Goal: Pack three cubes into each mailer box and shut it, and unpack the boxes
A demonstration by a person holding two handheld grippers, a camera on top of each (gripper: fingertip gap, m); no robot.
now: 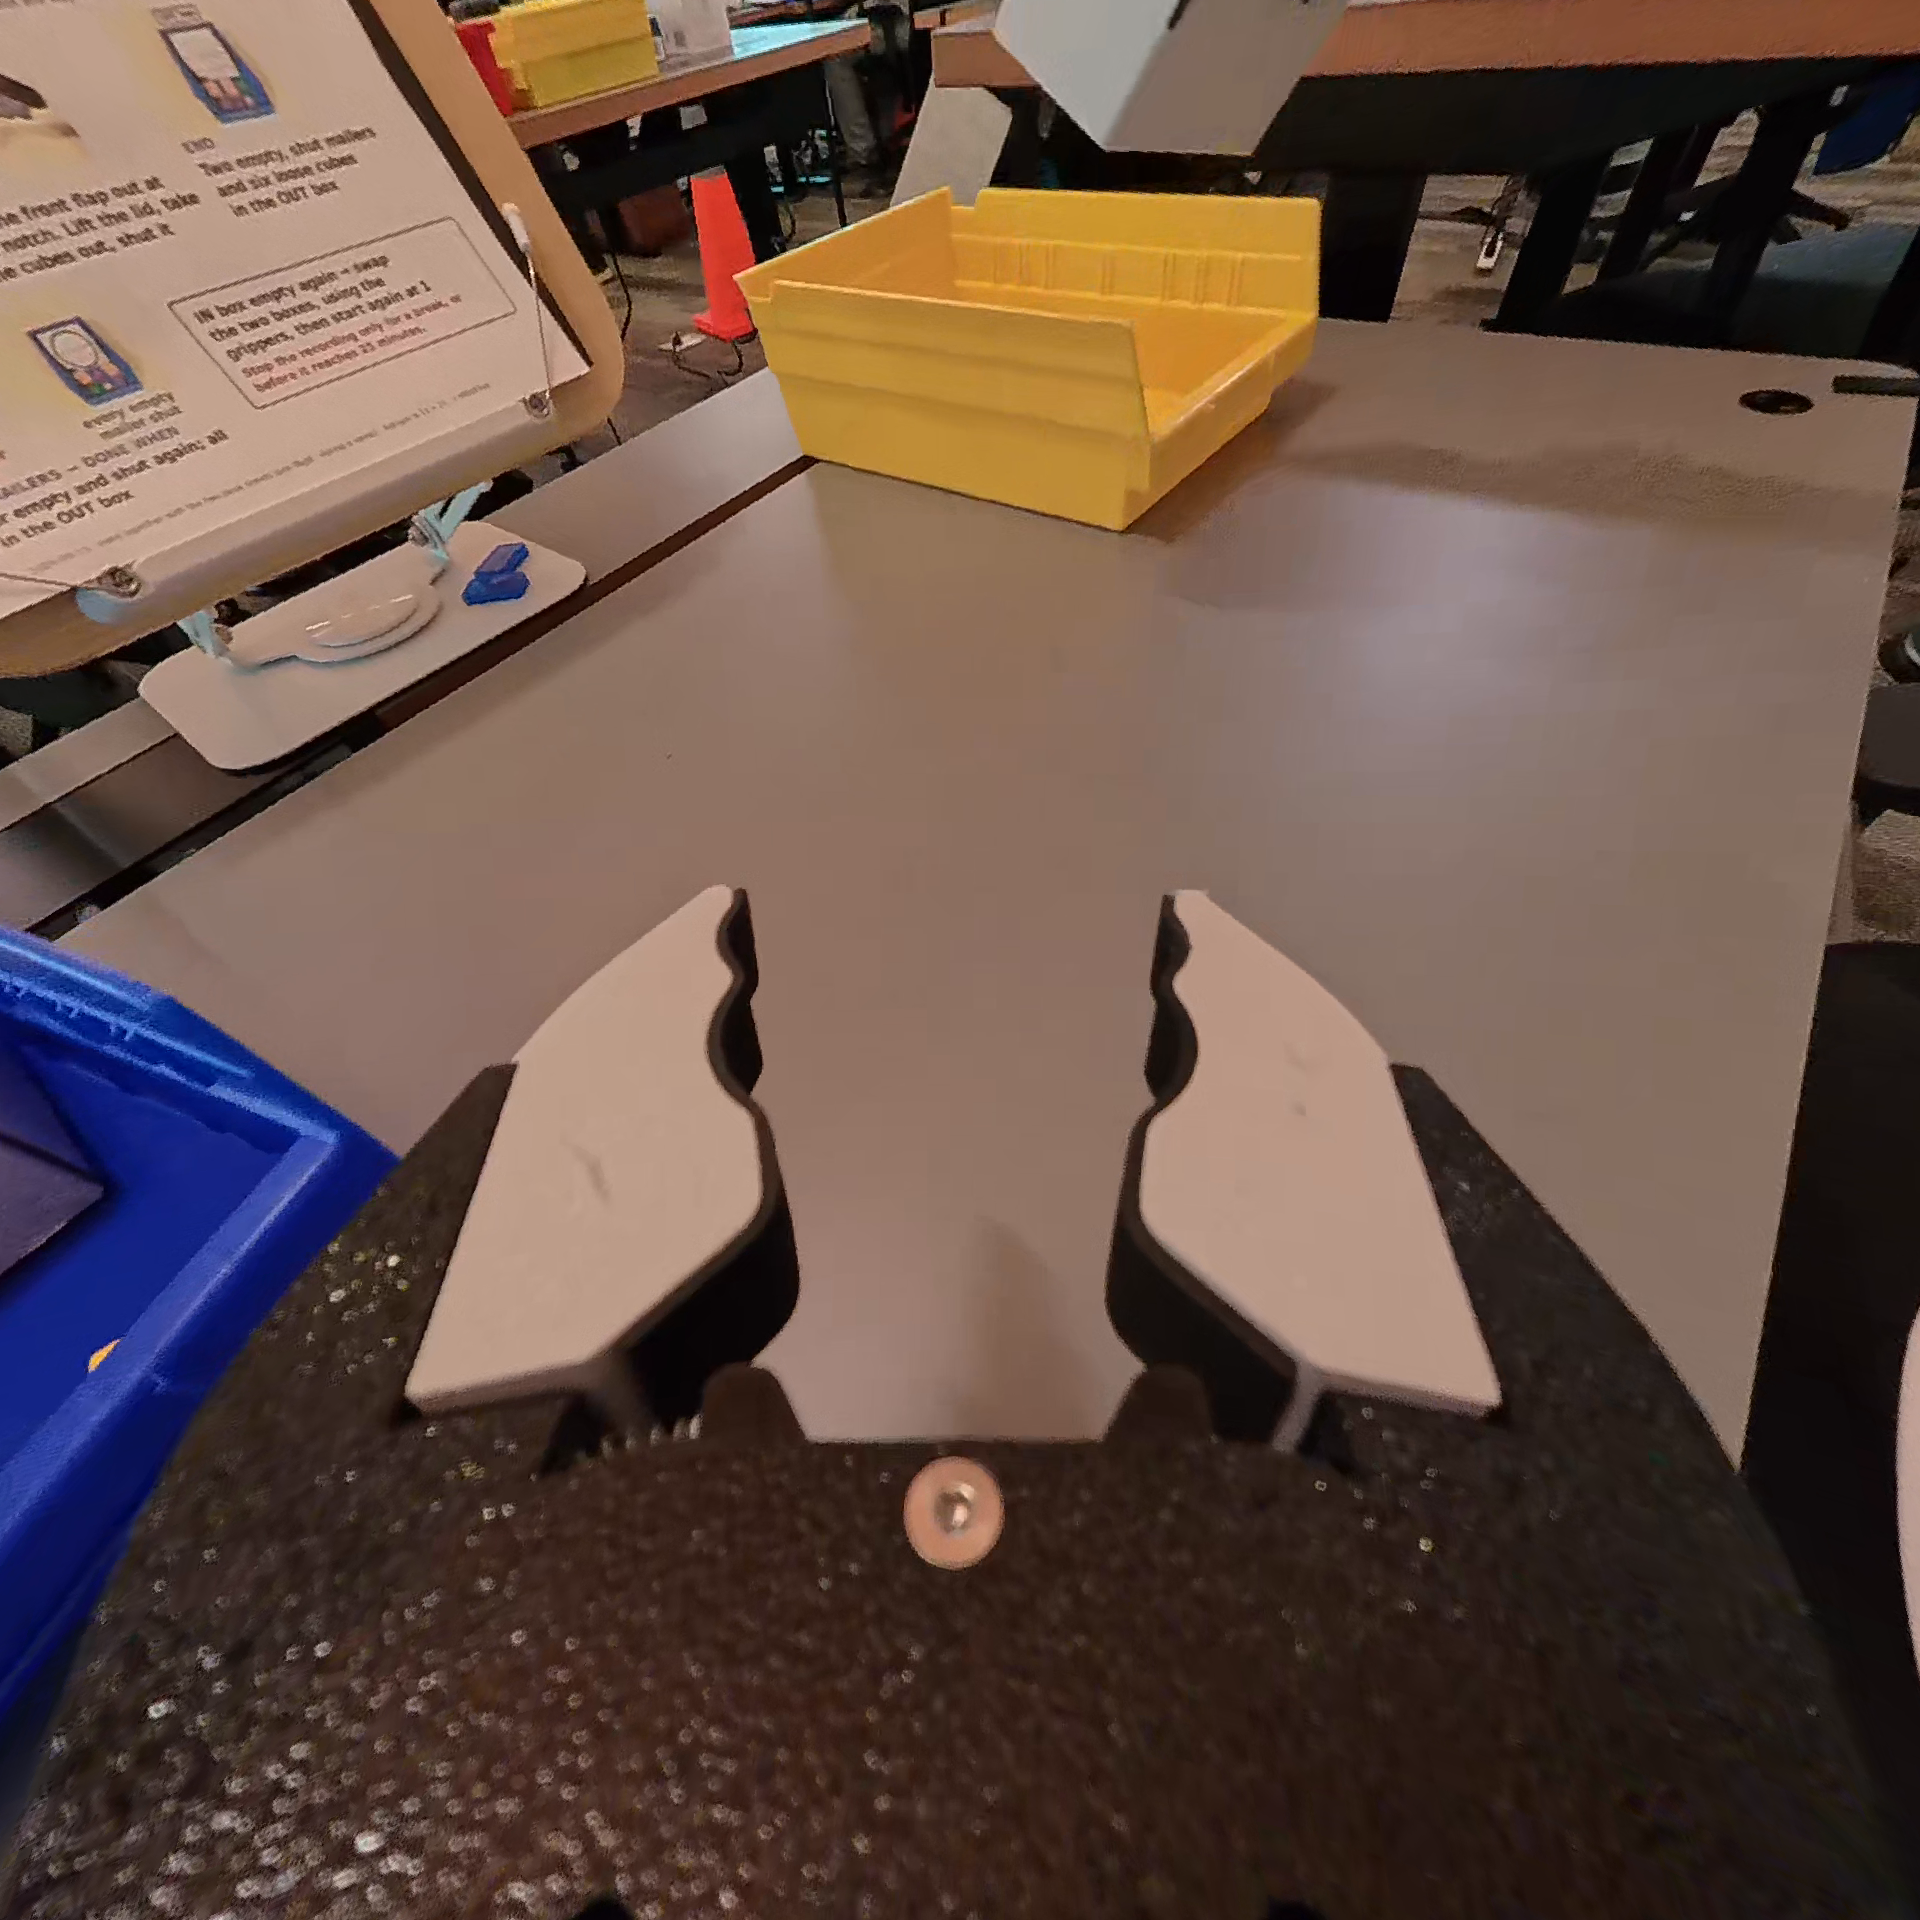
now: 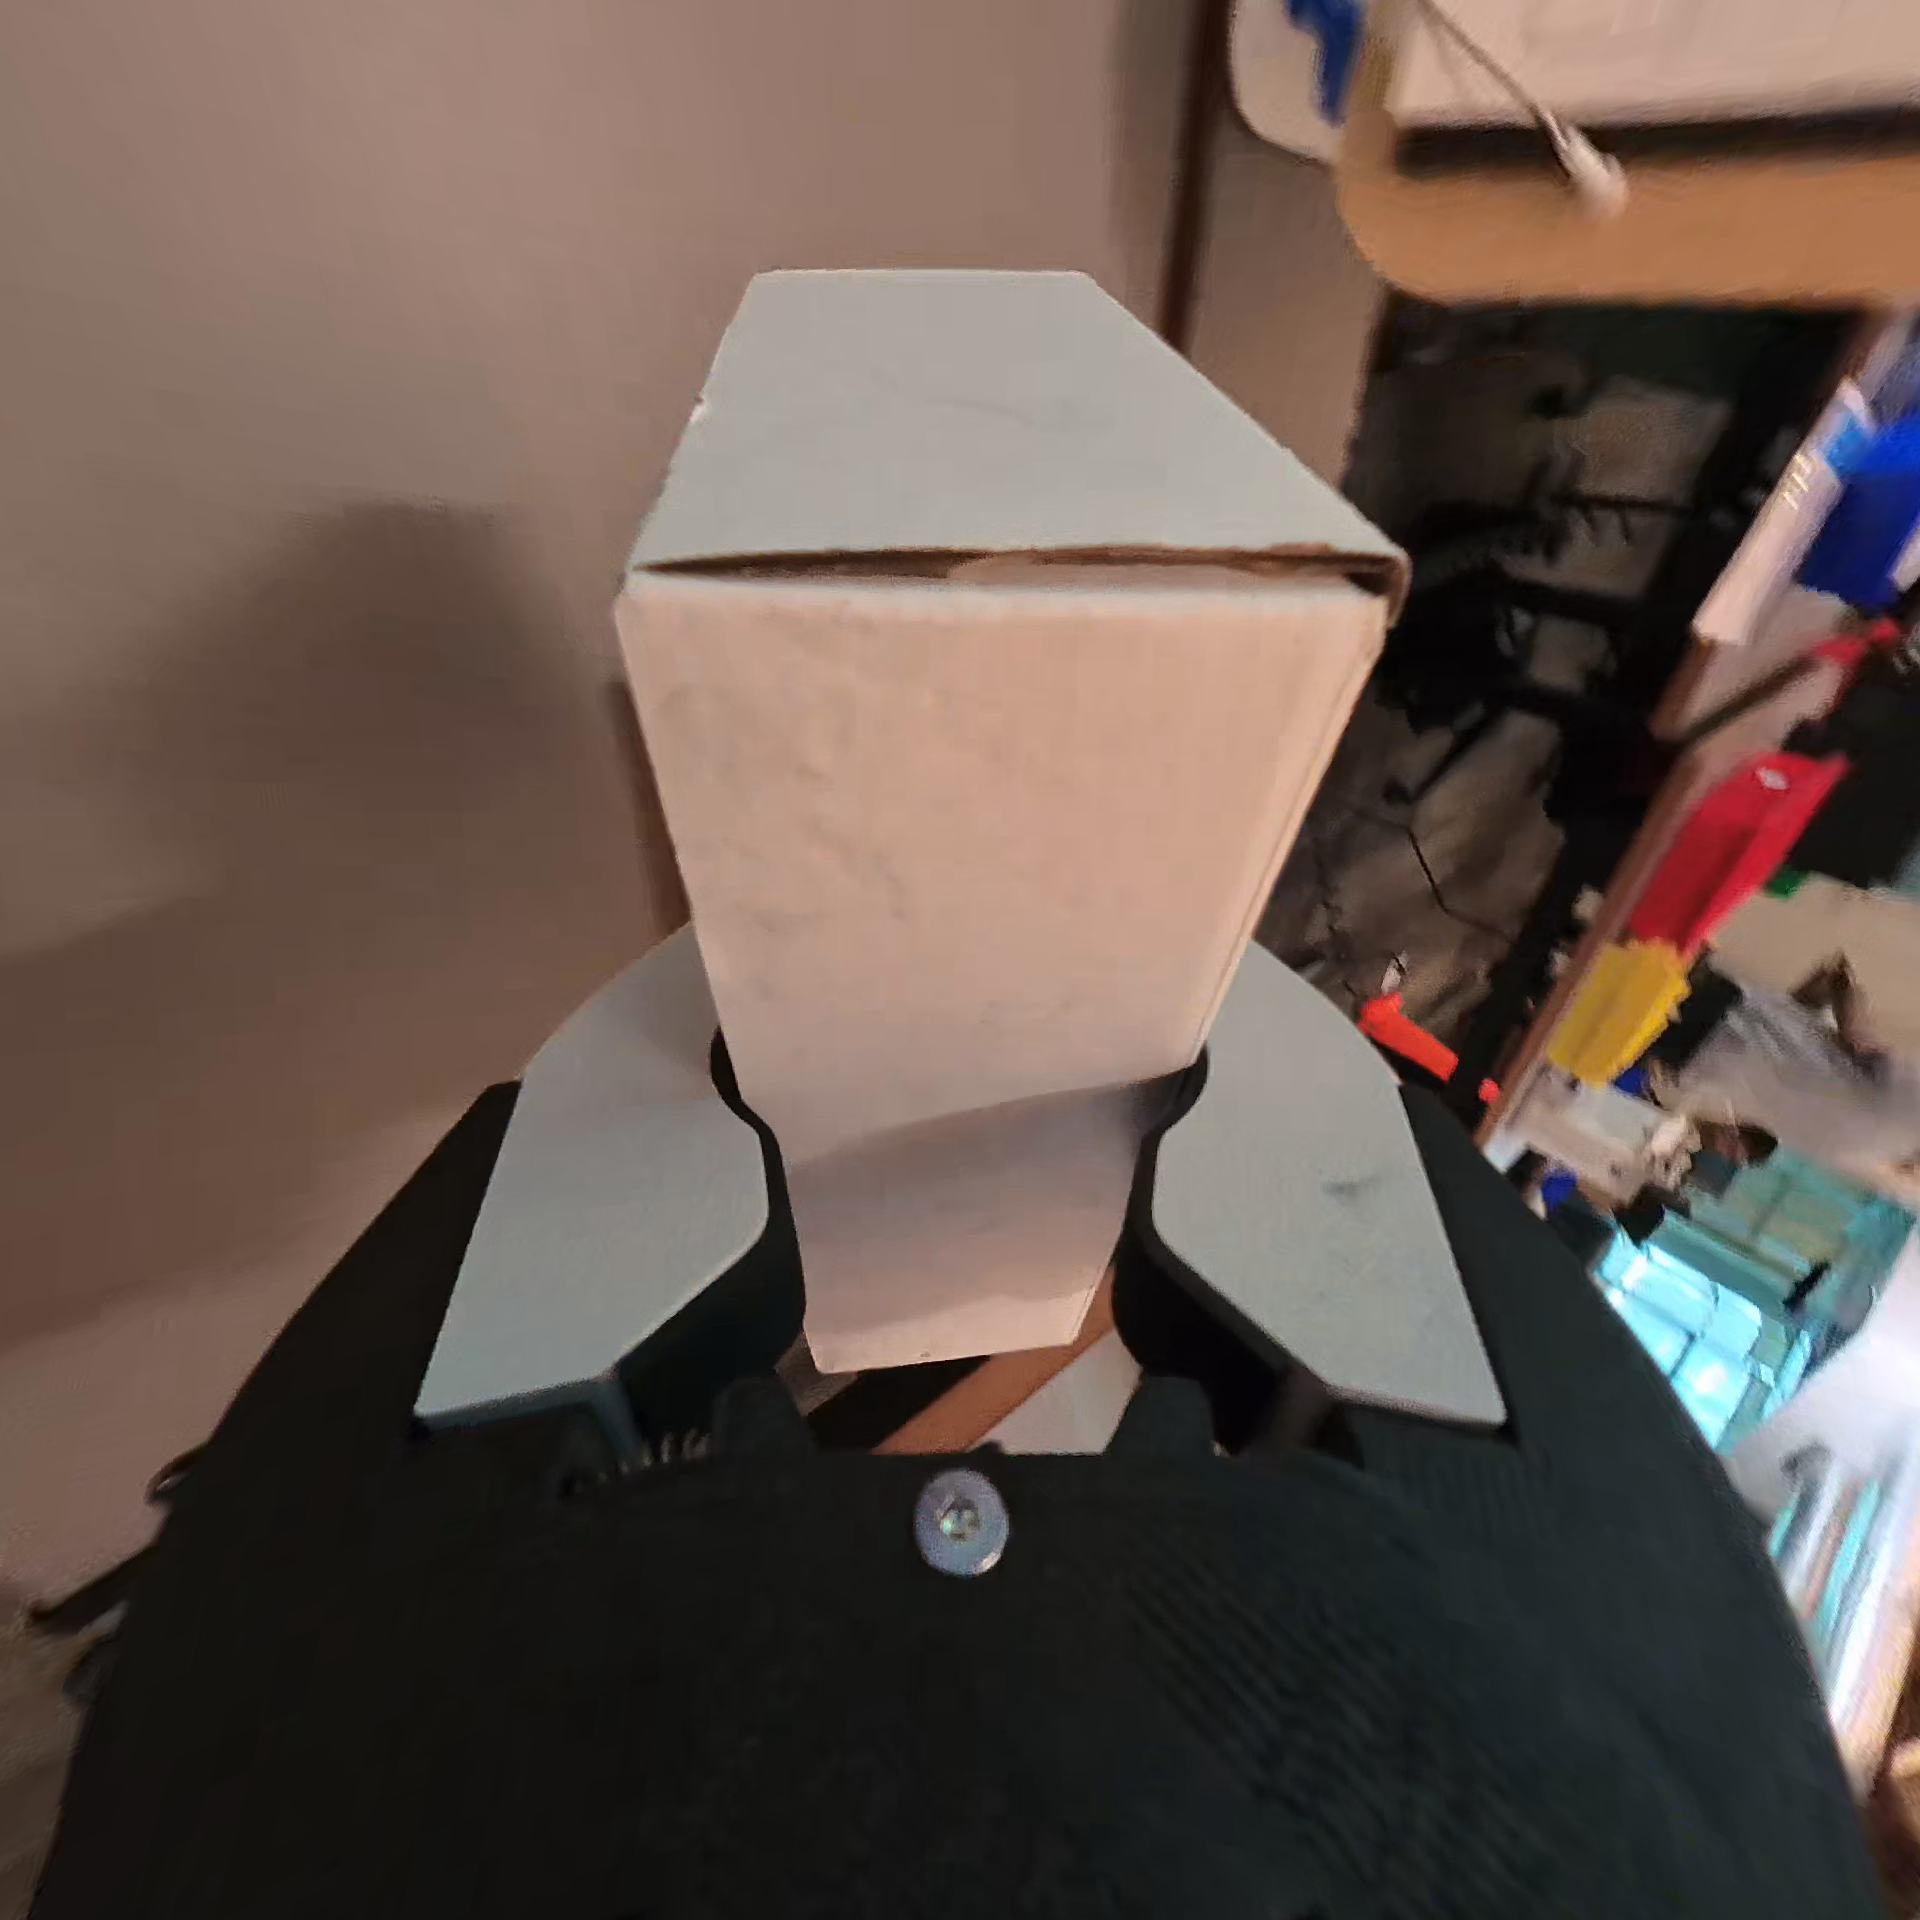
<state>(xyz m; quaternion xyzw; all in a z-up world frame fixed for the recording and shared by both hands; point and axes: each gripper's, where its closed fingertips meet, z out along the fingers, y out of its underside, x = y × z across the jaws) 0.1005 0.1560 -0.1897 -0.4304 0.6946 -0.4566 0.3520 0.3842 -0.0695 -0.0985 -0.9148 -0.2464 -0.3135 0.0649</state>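
Note:
My right gripper [image 2: 961, 997] is shut on a white mailer box [image 2: 966, 769], closed, and holds it in the air above the grey table [image 2: 312, 520]. The same box shows at the top of the left wrist view [image 1: 1153, 62], above the yellow bin [image 1: 1039, 343]. The yellow bin stands empty at the far side of the table. My left gripper [image 1: 951, 904] is open and empty, low over the table [image 1: 1039, 727]. A blue bin [image 1: 135, 1195] sits at its left, with a dark purple thing inside. No cubes show clearly.
An instruction sheet on a stand [image 1: 260, 260] is at the left on a white base [image 1: 343, 644]. An orange cone [image 1: 722, 249] and other tables with bins stand behind. The table's right edge [image 1: 1839, 831] is near. The gap from one gripper's tips to the other's is roughly 40 centimeters.

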